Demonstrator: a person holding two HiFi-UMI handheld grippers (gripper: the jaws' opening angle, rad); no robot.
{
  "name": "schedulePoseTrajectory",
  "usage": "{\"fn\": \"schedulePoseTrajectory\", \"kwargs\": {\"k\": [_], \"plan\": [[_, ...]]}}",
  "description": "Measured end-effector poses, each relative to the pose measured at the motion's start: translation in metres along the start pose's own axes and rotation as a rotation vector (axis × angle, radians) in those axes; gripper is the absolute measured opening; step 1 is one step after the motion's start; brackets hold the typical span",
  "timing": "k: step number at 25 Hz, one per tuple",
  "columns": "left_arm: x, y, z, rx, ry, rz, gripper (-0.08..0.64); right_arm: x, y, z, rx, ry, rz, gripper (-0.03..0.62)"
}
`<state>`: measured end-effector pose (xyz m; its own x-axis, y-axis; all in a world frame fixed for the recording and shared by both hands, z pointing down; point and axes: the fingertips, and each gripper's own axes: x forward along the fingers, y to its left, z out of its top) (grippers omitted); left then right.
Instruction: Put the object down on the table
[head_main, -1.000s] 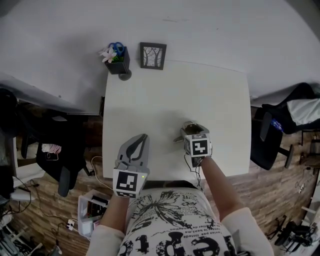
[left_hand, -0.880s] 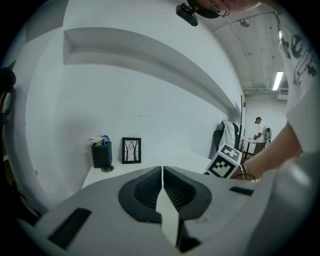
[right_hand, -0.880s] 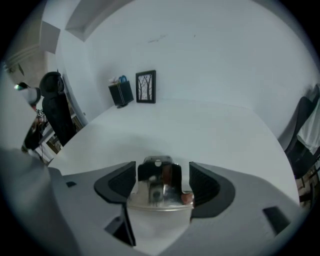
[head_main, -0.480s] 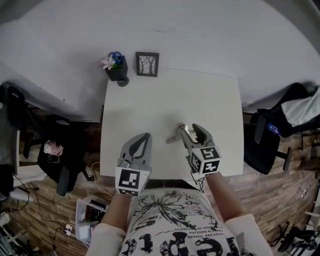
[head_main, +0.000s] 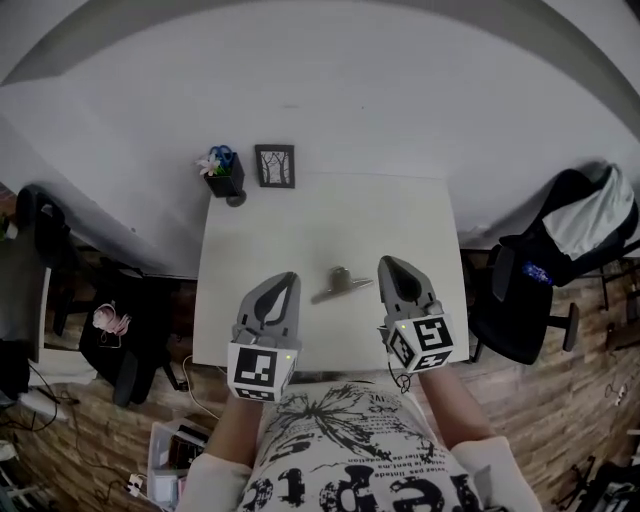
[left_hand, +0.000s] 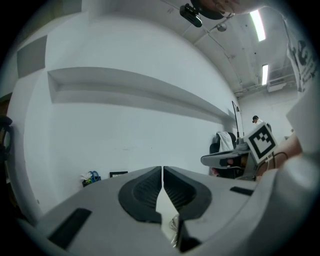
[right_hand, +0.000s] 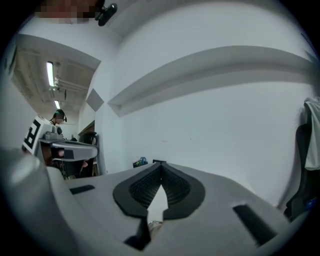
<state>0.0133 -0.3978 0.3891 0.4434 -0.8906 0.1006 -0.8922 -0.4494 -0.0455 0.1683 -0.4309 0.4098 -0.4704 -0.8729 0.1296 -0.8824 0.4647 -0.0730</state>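
Since a second ago we have drawn our right gripper (head_main: 392, 264) back toward the near right edge of the white table (head_main: 300, 225), off the object it was then over, and our view has pulled up and away so the whole tabletop shows. On that table, the largest thing before us, both grippers now rest near the front edge, with the left gripper (head_main: 286, 279) beside the right. In its own view, the right gripper (right_hand: 160, 166) is closing its pads tip to tip with nothing between them; the left gripper (left_hand: 162, 170) is likewise pressed together and empty. Between the two lies the small silvery metal object (head_main: 339, 283), flat on the tabletop and touching neither gripper. We judge the put-down done, with nothing left. At the far left corner stand a picture frame (head_main: 274, 166) and a small flower pot (head_main: 222, 176).
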Motion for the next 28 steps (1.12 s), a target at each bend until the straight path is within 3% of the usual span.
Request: {"fn": "schedulePoseTrajectory", "kwargs": {"k": [5, 11, 28], "plan": [[-0.005, -0.009, 0.02, -0.002, -0.015, 0.016, 0.012, -0.024, -0.004, 0.038, 0.061, -0.121, 0.038, -0.008], [-0.007, -0.015, 0.029, 0.011, -0.014, 0.035, 0.012, -0.036, -0.011, 0.05, -0.029, -0.17, 0.0, -0.009], [-0.007, -0.014, 0.033, 0.012, -0.012, 0.05, 0.012, -0.034, -0.013, 0.024, -0.036, -0.067, 0.005, -0.009]]}}
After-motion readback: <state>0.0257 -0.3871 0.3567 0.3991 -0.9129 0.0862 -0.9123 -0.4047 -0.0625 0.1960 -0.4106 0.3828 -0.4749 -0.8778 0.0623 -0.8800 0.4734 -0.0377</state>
